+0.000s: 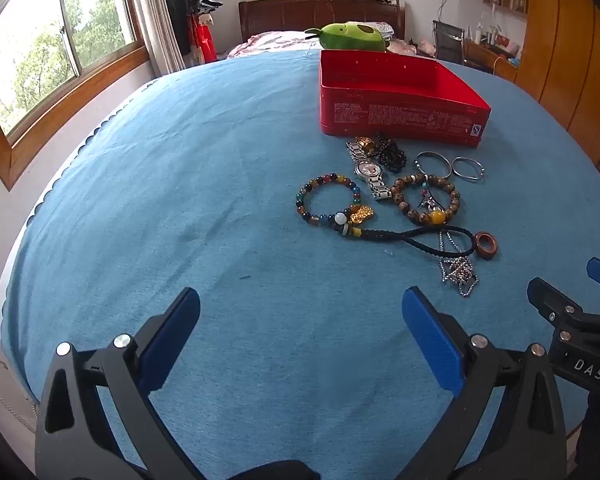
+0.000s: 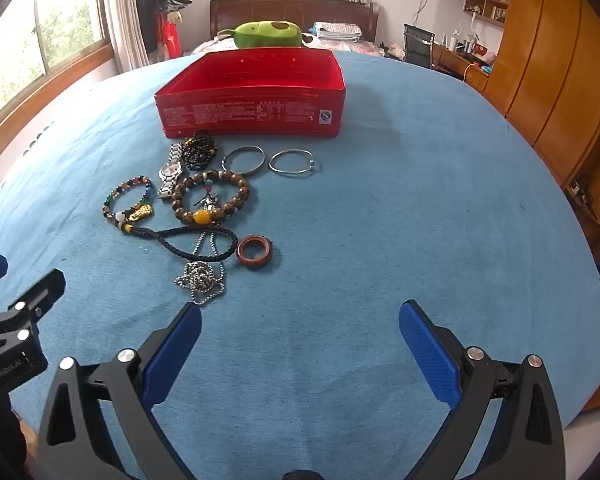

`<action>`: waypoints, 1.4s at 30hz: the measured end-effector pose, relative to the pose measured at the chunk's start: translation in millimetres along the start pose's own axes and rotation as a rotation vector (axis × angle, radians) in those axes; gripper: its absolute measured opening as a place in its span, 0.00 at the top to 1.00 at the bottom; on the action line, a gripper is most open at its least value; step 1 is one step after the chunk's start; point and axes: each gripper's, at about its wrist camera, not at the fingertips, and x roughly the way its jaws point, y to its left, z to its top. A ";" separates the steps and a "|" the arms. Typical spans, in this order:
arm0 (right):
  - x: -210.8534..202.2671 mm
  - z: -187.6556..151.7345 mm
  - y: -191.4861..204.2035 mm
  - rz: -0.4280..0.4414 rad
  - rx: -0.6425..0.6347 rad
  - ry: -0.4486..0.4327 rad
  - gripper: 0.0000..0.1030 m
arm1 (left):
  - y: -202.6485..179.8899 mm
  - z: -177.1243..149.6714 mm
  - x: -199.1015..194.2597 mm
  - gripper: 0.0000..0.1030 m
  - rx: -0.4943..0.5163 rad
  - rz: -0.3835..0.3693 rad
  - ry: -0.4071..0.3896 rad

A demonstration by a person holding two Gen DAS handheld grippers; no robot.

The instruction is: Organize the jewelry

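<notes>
Red tin [image 2: 252,114] stands open; jewelry [image 2: 204,200] lies beside it.

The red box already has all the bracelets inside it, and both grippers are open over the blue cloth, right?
Not quite. The red box is empty in the right wrist view. The bracelets still lie on the blue cloth in front of it, with the watch and chain. The rest is right: the left gripper and right gripper are both open over the cloth.
</notes>
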 end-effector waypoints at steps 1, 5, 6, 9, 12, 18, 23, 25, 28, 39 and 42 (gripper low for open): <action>0.0 0.0 0.1 0.001 0.001 0.000 0.04 | 0.0 0.0 0.1 0.03 0.000 0.000 0.001; -0.1 -0.3 0.6 0.000 0.000 -0.001 0.04 | -0.6 0.4 -0.2 0.03 0.000 -0.001 0.005; 0.0 -0.3 0.6 0.000 0.001 0.000 0.04 | -0.8 0.7 -0.4 0.03 0.000 -0.001 0.005; 0.0 -0.1 0.3 0.001 0.003 0.001 0.04 | -0.1 0.1 -0.1 0.03 -0.002 -0.003 0.003; -0.4 -0.1 0.4 0.000 0.003 0.000 0.04 | -0.3 -0.2 -0.2 0.03 -0.002 -0.002 0.002; 0.4 0.0 0.0 0.002 0.003 0.000 0.04 | 1.6 0.6 -0.1 0.03 0.000 0.000 0.002; 0.7 0.6 -3.0 0.002 0.003 -0.001 0.04 | 1.0 0.0 -0.1 0.03 0.000 0.000 0.000; 0.7 1.0 -4.4 0.001 0.003 -0.001 0.04 | 1.4 0.2 0.0 0.03 -0.001 0.000 0.001; 3.0 0.7 0.4 0.000 0.004 0.000 0.04 | 2.3 0.8 0.3 0.03 0.000 -0.001 0.002; 2.6 -0.2 -1.9 0.001 0.007 0.001 0.04 | 3.5 0.7 0.6 0.03 0.001 0.002 0.002; 2.4 -0.4 -1.6 0.001 0.007 0.000 0.04 | 2.1 0.0 1.0 0.03 0.003 0.006 0.002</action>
